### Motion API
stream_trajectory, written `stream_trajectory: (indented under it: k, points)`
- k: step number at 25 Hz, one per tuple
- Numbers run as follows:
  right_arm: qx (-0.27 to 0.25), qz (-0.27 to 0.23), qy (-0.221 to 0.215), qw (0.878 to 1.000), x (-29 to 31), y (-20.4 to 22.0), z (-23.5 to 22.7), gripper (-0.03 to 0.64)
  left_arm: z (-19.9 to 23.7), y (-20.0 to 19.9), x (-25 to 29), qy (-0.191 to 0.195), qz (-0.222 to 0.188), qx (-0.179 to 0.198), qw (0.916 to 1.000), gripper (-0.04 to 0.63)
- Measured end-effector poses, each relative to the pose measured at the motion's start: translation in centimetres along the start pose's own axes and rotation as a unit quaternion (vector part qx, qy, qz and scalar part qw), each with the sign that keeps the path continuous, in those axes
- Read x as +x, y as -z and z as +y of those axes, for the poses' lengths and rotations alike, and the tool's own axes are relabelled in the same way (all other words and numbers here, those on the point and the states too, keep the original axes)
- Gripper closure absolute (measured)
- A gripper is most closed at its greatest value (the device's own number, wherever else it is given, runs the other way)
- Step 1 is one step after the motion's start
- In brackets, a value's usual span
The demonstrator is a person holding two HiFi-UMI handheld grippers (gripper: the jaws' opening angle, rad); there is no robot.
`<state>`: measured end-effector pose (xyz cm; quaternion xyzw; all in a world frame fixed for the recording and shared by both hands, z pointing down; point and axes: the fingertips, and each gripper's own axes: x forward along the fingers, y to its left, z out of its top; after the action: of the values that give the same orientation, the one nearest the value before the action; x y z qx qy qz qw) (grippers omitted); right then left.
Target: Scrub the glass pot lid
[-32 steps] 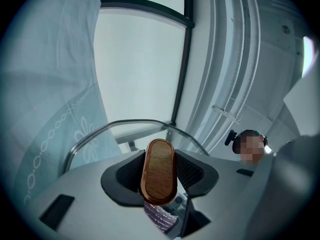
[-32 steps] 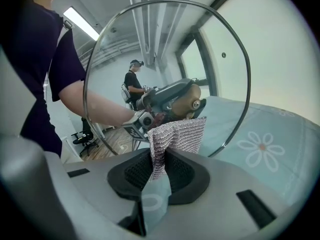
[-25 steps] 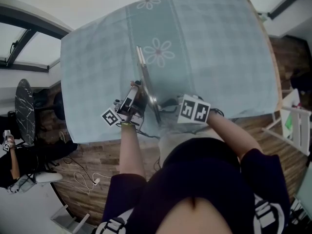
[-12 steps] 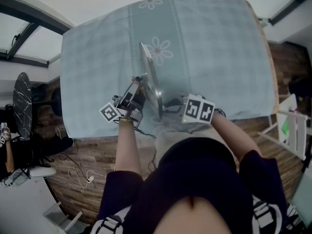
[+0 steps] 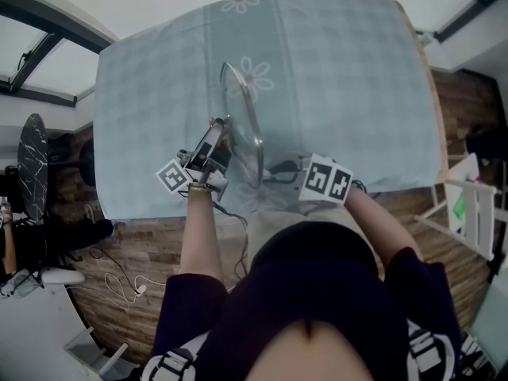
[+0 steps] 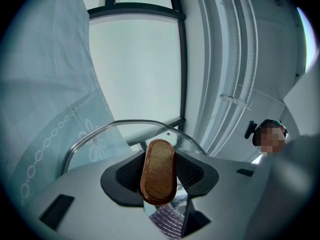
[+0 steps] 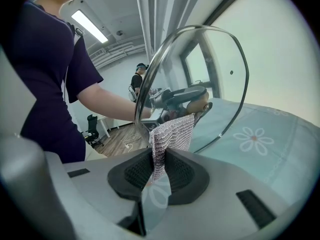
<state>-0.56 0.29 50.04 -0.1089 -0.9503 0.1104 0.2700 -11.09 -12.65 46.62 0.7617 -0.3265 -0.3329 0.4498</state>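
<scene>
Left tongs [image 6: 160, 178] grip the knob [image 6: 157, 161], holding the lid [image 7: 212, 69] on edge; right tongs [image 7: 159, 173], pinching the cloth [image 7: 171, 131], face its underside just ahead.

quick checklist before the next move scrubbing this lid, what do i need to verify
1. The left gripper is clamped on the wooden knob: ok, its jaws are closed on it.
2. The right gripper holds the mesh scrub cloth: ok, the cloth is pinched between its jaws.
3. The glass lid stands on edge with its underside facing the cloth: ok.
4. The cloth is pressed against the glass: cannot tell; it reaches up near the lid's centre.
5. The lid's lower rim is clear of the tablecloth: cannot tell.
</scene>
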Motion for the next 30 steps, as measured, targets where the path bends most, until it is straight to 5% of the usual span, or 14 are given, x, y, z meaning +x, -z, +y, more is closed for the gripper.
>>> stream_trajectory:
  k: [8, 15, 20, 30]
  points:
    - [0.021, -0.008, 0.066, 0.998, -2.5, 2.6, -0.4, 0.543, -0.1, 1.8, 1.4, -0.024, 0.02, 0.02, 0.9993, 0.423]
    - [0.066, 0.011, 0.167, 0.984, -5.5, 5.3, -2.5, 0.543, 1.0, 2.6, 2.1, -0.09, 0.046, 0.057, 0.9933, 0.423]
    - [0.132, 0.0, 0.256, 0.958, -9.0, 7.7, -4.9, 0.543, 2.3, 3.5, 2.5, -0.161, 0.108, 0.136, 0.9717, 0.423]
    - [0.178, -0.04, 0.395, 0.9, -16.8, 9.6, -7.8, 0.543, 5.5, 6.5, 4.1, -0.246, 0.173, 0.178, 0.9368, 0.423]
